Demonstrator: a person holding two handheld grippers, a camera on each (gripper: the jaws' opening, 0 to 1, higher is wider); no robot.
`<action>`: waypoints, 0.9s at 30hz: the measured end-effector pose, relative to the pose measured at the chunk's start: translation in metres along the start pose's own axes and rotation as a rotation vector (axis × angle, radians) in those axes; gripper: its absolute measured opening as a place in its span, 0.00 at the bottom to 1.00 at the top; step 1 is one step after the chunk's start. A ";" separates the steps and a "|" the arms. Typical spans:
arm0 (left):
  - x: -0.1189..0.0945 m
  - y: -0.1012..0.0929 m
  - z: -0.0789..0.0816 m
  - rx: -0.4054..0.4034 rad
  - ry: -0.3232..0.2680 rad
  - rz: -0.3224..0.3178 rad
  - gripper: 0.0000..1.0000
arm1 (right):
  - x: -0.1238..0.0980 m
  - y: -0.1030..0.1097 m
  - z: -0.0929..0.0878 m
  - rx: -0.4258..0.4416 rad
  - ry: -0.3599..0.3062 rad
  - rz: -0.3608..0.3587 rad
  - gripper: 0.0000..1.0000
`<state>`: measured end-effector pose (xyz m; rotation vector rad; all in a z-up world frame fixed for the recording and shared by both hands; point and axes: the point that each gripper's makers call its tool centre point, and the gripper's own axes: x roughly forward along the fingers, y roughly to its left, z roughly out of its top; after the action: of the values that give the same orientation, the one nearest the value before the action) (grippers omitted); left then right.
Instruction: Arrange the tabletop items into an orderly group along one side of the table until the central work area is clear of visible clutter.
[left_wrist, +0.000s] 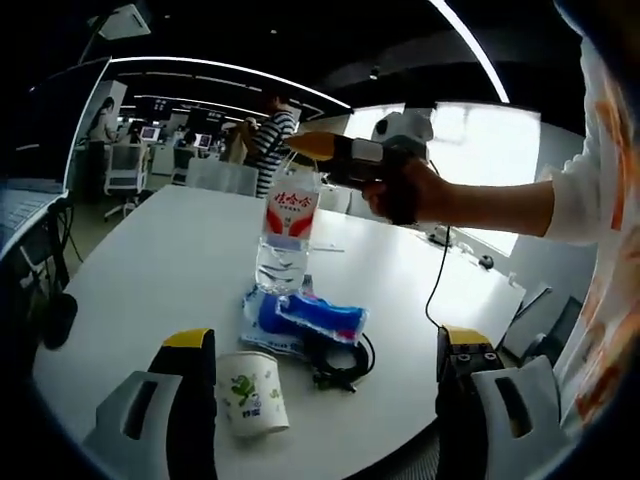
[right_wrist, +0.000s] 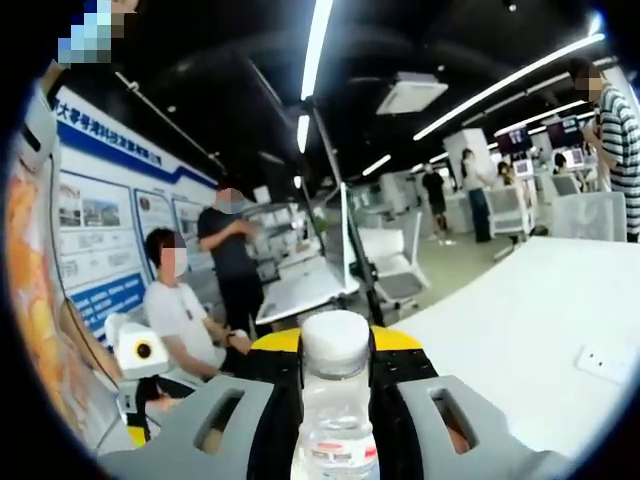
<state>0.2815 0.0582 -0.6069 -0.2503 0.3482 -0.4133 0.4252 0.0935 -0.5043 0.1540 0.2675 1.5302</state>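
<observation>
White table (left_wrist: 180, 250), open-plan office

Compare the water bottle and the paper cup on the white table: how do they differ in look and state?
The water bottle is clear, tall and capped; the paper cup is white, short and open-topped. The bottle has a red-and-white label and the right gripper shut on its neck; the cup has green print and stands untouched. Both stand upright on the table.

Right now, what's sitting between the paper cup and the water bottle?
In the left gripper view, a blue packet and a black cable lie between the paper cup and the water bottle.
</observation>
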 end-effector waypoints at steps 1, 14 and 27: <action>0.001 0.000 0.000 -0.002 0.002 -0.001 0.94 | 0.000 -0.001 -0.001 -0.002 -0.004 0.002 0.21; 0.001 0.001 -0.004 0.002 0.028 -0.004 0.91 | 0.020 -0.031 -0.006 -0.054 0.026 0.030 0.21; -0.002 0.004 -0.011 0.016 0.067 0.005 0.88 | 0.041 -0.060 -0.021 -0.164 0.088 0.047 0.21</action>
<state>0.2772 0.0606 -0.6182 -0.2203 0.4109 -0.4205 0.4785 0.1307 -0.5432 -0.0371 0.2076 1.6008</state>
